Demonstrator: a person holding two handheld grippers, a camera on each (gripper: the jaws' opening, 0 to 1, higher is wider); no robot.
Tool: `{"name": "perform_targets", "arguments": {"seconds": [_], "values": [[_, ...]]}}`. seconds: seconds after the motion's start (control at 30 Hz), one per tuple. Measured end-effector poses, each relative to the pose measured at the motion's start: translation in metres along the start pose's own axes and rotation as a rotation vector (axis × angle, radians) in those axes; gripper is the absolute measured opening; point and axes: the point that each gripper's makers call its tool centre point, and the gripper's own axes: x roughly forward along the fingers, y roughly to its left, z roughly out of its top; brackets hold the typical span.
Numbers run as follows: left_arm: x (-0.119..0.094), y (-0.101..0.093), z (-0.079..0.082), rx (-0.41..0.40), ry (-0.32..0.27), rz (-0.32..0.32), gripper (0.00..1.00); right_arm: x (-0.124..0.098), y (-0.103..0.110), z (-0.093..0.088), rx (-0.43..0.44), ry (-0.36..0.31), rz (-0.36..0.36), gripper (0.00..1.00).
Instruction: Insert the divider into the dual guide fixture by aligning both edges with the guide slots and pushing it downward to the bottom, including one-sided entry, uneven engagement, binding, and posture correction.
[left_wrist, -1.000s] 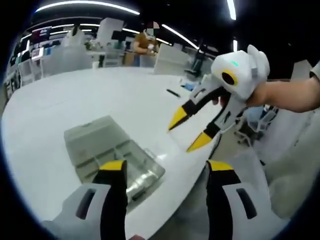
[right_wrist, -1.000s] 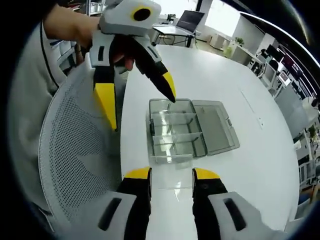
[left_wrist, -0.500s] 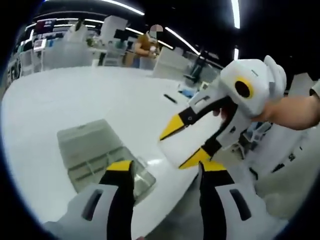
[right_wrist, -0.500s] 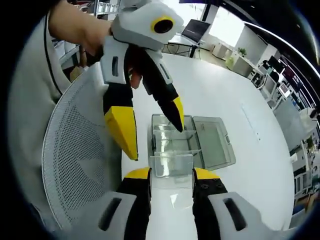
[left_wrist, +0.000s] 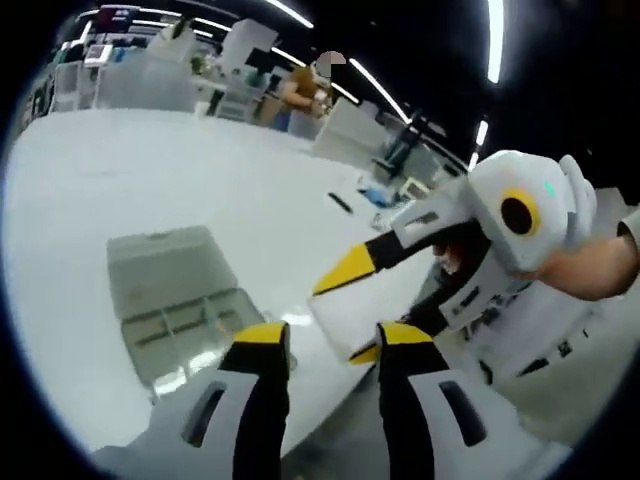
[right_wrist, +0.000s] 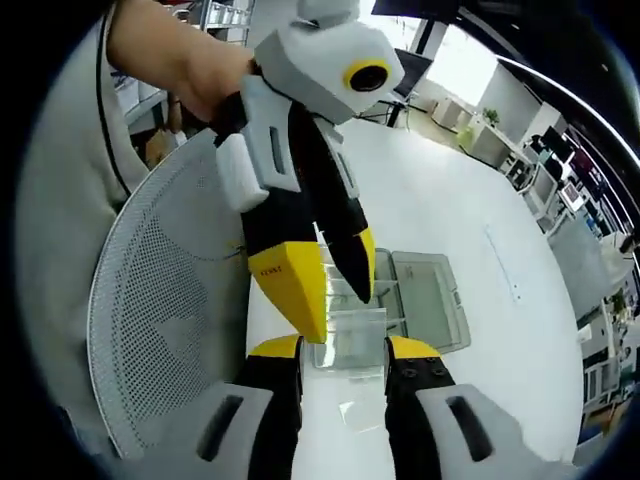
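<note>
Between the yellow-tipped jaws of the right gripper (right_wrist: 343, 350) sits a clear, flat plastic divider (right_wrist: 350, 342), its upper edge level with the tips – the jaws look closed on its two side edges, though the transparent sheet makes the contact hard to confirm. The left gripper (right_wrist: 322, 282), white-bodied with black and yellow fingers, has swung in from well above the table over the last second and now stands with its jaws parted around the divider's top corner, one broad yellow finger (right_wrist: 293, 285) down in front of the sheet and the other behind it; it has not visibly closed on anything. In the left gripper view the same meeting shows from the other side: the left gripper's own jaws (left_wrist: 322, 338) stand apart, the right gripper (left_wrist: 360, 310) close in just ahead of them with a pale sheet between its tips. The clear plastic compartment box with its hinged lid laid open (right_wrist: 425, 300) – the guide fixture – lies on the white round table (right_wrist: 430, 190) just beyond the divider, which is not yet in the slots. Both tools have drawn together, likely a hand-over or regrip to square the divider before entry; insertion has not begun
</note>
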Motion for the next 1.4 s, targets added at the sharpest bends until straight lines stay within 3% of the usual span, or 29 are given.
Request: {"name": "perform_targets", "arguments": {"seconds": [0.6, 1.4], "values": [[0.001, 0.004, -0.01, -0.181, 0.024, -0.008, 0.1, 0.002, 0.004, 0.009, -0.043, -0.015, -0.016, 0.27], [0.0, 0.0, -0.018, -0.319, 0.052, -0.039, 0.0, 0.003, 0.01, 0.013, -0.096, -0.007, -0.032, 0.27]]}}
